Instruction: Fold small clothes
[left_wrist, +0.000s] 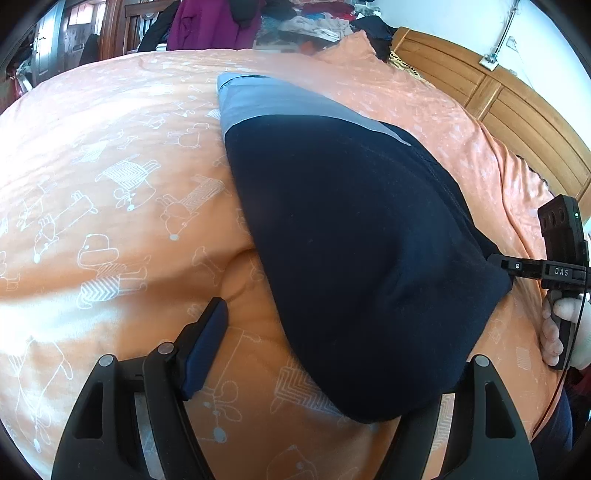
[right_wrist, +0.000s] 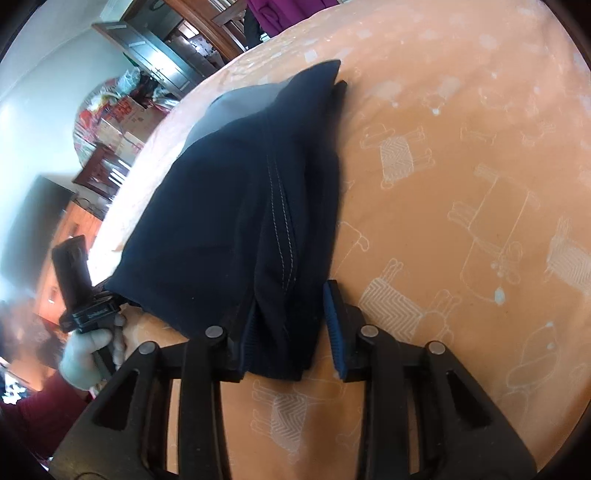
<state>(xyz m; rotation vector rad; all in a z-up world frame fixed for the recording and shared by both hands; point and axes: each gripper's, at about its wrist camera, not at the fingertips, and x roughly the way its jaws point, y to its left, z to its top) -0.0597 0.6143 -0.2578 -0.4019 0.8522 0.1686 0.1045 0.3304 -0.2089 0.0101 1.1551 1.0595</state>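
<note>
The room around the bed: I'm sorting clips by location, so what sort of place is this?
Most likely a home bedroom. The garment lies on an orange bedspread printed with cartoon dogs, a wooden headboard stands behind it, and clothes are piled at the far side.

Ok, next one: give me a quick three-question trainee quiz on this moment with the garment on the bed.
1. True or false: the left gripper is clamped shut.
2. The bedspread under the dark garment is: A green, B orange, C white.
3. Fill in: the band at the garment's far end is ___.
Key: 1 false, its fingers are spread wide; 2 B; 3 grey.
</note>
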